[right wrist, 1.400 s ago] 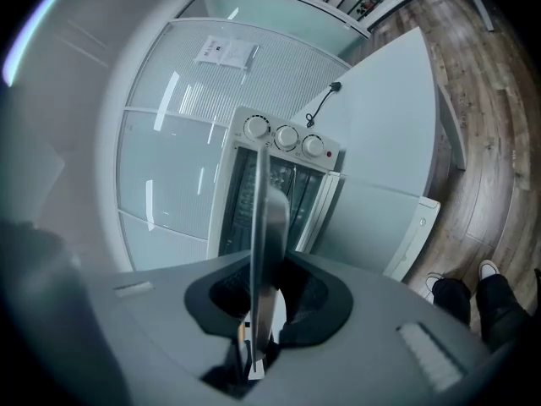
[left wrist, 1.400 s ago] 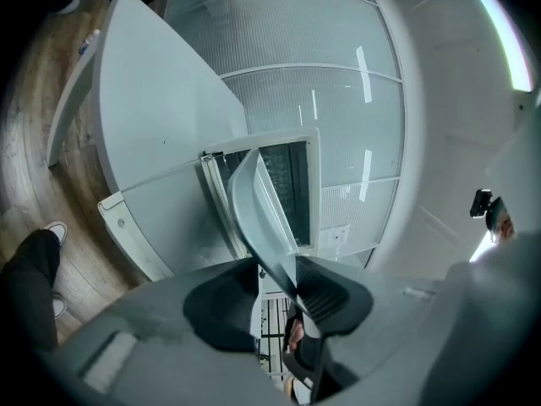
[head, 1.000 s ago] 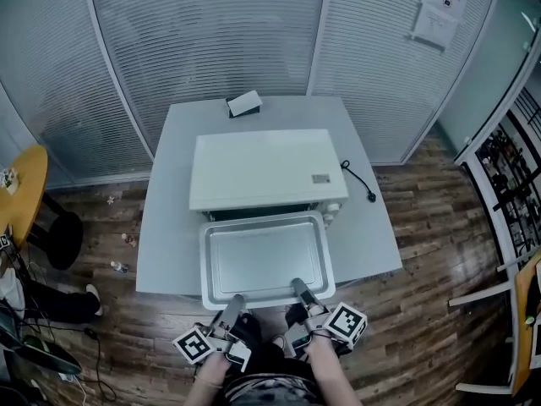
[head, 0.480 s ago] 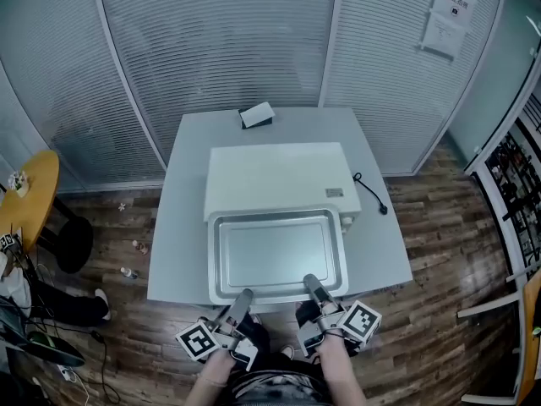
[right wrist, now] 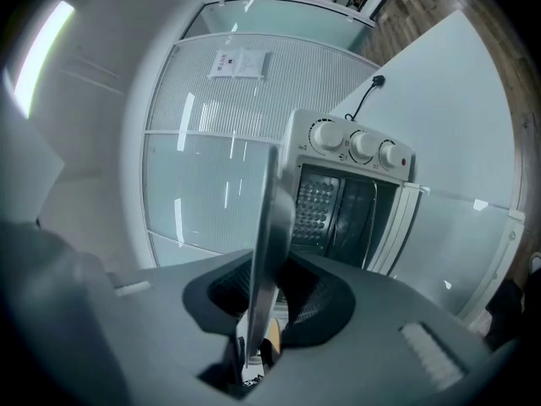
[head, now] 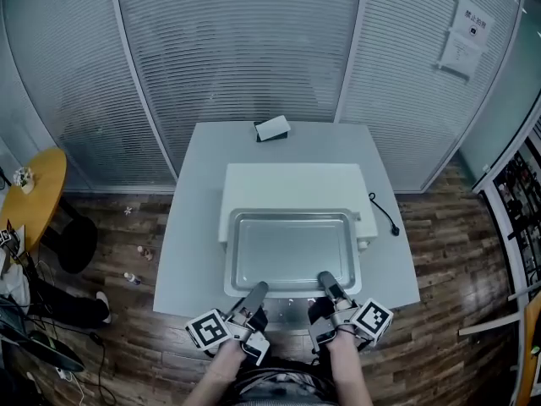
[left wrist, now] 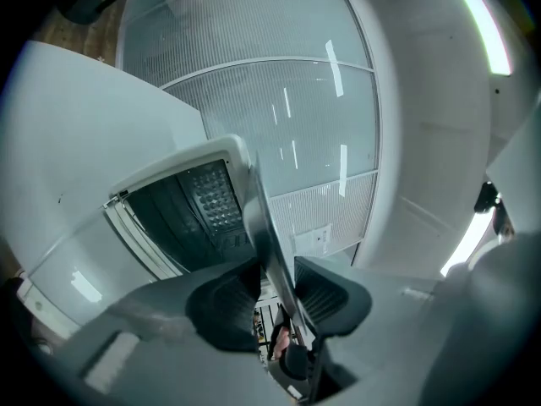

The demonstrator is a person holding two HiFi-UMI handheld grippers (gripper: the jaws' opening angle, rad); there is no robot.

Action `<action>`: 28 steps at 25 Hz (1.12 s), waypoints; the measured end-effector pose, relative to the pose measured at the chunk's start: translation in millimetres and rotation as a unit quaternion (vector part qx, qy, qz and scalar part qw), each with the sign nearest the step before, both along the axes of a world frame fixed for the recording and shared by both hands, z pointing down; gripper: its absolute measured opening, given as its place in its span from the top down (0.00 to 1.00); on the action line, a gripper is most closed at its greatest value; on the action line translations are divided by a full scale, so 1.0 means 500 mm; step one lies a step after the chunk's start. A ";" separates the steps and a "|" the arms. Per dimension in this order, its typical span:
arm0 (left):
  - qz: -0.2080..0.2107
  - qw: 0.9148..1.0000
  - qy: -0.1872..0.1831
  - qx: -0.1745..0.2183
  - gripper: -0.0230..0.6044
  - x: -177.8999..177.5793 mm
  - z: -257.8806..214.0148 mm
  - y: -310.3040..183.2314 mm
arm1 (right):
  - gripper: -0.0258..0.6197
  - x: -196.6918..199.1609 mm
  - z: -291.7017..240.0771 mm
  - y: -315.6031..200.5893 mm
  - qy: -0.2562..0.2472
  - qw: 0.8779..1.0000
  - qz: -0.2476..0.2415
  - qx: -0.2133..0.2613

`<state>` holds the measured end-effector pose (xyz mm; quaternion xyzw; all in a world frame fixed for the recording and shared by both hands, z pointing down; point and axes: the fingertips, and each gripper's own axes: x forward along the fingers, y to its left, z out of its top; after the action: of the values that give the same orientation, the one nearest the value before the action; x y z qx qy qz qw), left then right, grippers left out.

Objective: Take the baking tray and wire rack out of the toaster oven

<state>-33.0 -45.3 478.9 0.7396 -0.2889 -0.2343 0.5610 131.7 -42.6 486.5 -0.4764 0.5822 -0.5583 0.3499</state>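
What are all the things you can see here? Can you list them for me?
table: one, grey, middle of the room
toaster oven: one, white, on the table, door open
baking tray: one, silver, in front of the toaster oven, held by its near edge
small box: one, white and black, far end of the table
cord: one, black, on the table right of the toaster oven
round table: one, yellow, far left
paper notice: one, white, on the glass wall, upper right
left gripper: one, grey, shut on the baking tray's near edge
right gripper: one, grey, shut on the same edge
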 end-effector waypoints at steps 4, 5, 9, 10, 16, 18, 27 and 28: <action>-0.001 1.000 0.008 0.002 0.76 0.000 -0.009 -0.038 | 0.82 0.000 -0.010 -0.032 0.033 0.999 -0.006 0.012; -0.002 1.000 0.010 0.003 0.76 0.000 -0.011 -0.048 | 0.82 0.001 -0.012 -0.040 0.051 0.999 -0.010 0.015; 0.002 1.000 0.019 0.003 0.76 0.003 -0.016 -0.085 | 0.80 0.001 -0.016 -0.071 0.091 0.996 -0.017 0.012; 0.004 1.000 0.019 0.002 0.76 0.003 -0.013 -0.092 | 0.80 0.001 -0.015 -0.078 0.095 0.995 -0.017 0.008; 0.013 1.000 0.019 0.002 0.75 0.004 -0.014 -0.128 | 0.72 -0.001 -0.019 -0.113 0.135 0.990 -0.031 0.015; 0.017 1.000 0.008 0.012 0.76 0.003 -0.015 -0.136 | 0.68 -0.007 -0.025 -0.119 0.153 0.987 -0.040 0.029; 0.029 0.998 -0.011 0.064 0.63 -0.009 -0.034 -0.135 | 0.42 -0.036 -0.077 -0.112 0.169 0.977 -0.056 0.113; 0.029 0.998 -0.010 0.063 0.63 -0.013 -0.034 -0.131 | 0.42 -0.039 -0.076 -0.107 0.173 0.977 -0.057 0.111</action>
<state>-39.4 -110.8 462.1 0.7840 -0.2578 -0.2282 0.5166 112.4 -96.0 448.4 -0.4900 0.7181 -0.4188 0.2623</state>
